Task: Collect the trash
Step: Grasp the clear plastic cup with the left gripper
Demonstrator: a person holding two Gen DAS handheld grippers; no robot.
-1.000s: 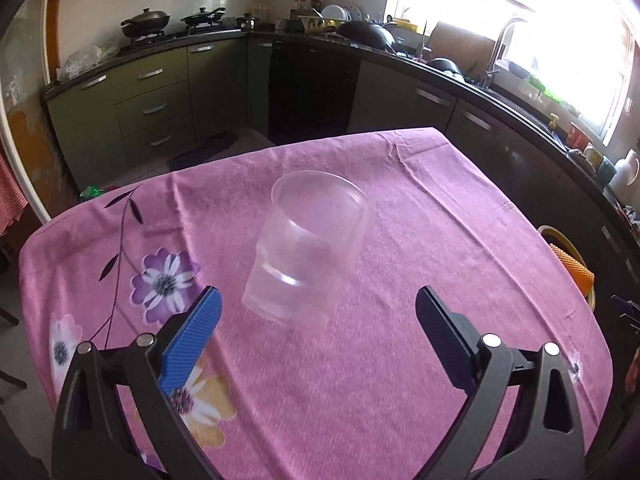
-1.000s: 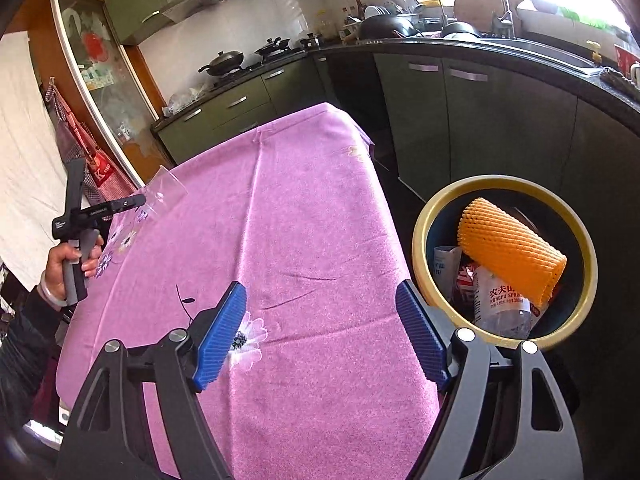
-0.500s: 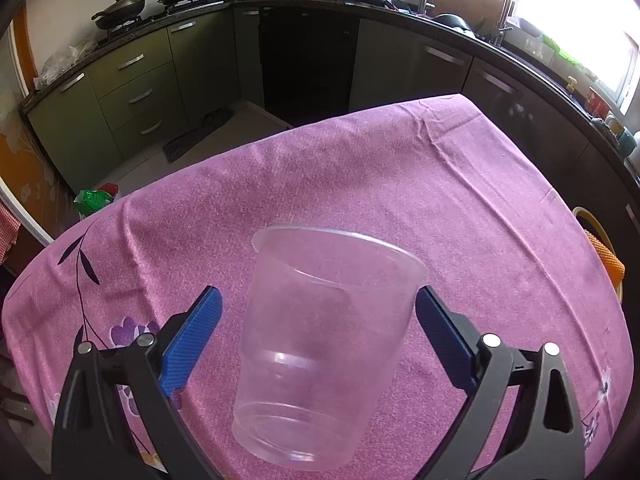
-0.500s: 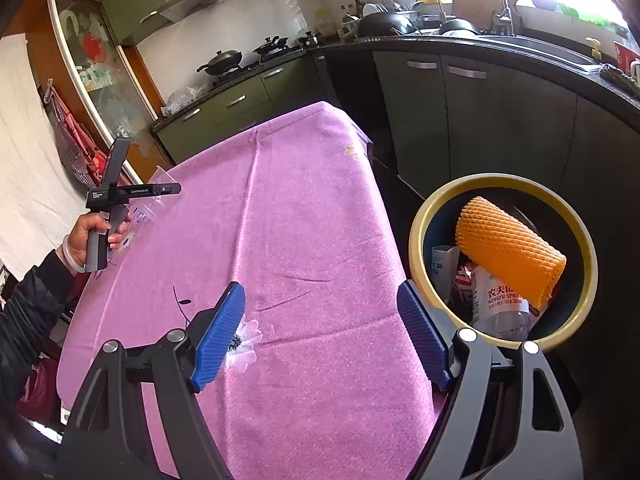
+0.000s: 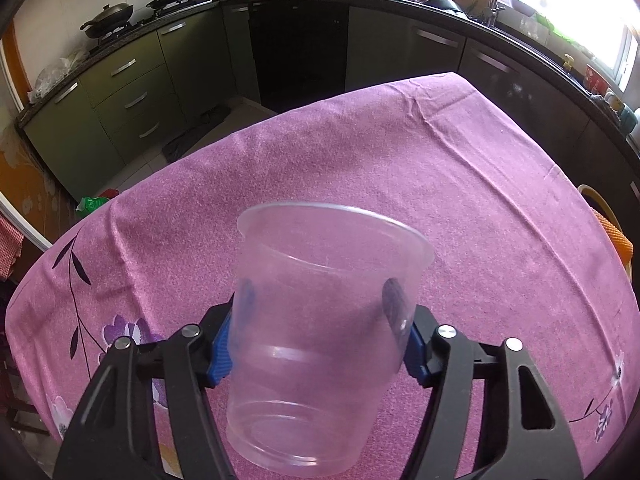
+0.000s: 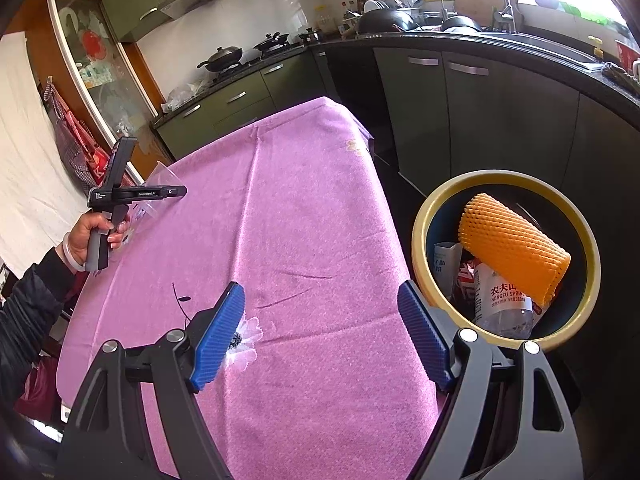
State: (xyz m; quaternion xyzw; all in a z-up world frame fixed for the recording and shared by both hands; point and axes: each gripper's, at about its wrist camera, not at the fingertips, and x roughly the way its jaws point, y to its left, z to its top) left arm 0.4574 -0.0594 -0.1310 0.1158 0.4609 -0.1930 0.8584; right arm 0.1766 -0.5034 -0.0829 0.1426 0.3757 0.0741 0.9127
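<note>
A clear plastic cup (image 5: 320, 340) stands upright between the blue pads of my left gripper (image 5: 320, 304), which is shut on its sides over the pink tablecloth (image 5: 400, 168). In the right wrist view the left gripper (image 6: 132, 194) shows at the table's far left with the cup (image 6: 162, 184) in it. My right gripper (image 6: 320, 328) is open and empty above the table's near right edge, beside the yellow-rimmed trash bin (image 6: 420, 232), which holds an orange foam net (image 6: 512, 248), a plastic bottle (image 6: 500, 300) and cartons.
Dark green kitchen cabinets (image 5: 132, 96) and a black counter (image 6: 500, 44) run along the far and right sides. The bin's rim also shows at the right edge of the left wrist view (image 5: 592, 196). A green wrapper (image 5: 92, 204) lies on the floor beyond the table.
My left gripper moved forward around the cup and shut on it. The right gripper stayed open and nearly still.
</note>
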